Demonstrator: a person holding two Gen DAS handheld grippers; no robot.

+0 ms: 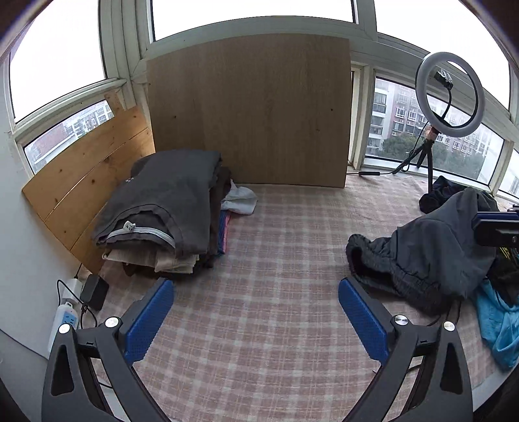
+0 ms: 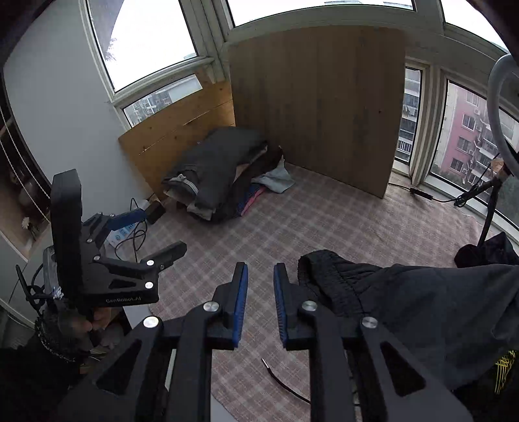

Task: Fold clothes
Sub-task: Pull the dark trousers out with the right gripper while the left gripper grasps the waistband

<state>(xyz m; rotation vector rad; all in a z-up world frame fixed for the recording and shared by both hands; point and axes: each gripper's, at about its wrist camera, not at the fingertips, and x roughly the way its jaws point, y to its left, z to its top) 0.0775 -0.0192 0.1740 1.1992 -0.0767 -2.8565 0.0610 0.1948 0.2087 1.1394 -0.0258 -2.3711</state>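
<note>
My right claw (image 2: 260,276) sits narrowly parted, empty, just left of the pants (image 2: 421,302) heaped lower right, waistband toward it; my left claw (image 1: 256,292), spread wide, is farther off.

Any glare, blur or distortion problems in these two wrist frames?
Left wrist: white blown-out window panes, strong fisheye bending, flat daylight, sharp pink checked bedcover. Right wrist: darker, same curvature, crumpled dark grey trousers underexposed, no motion blur.
</note>
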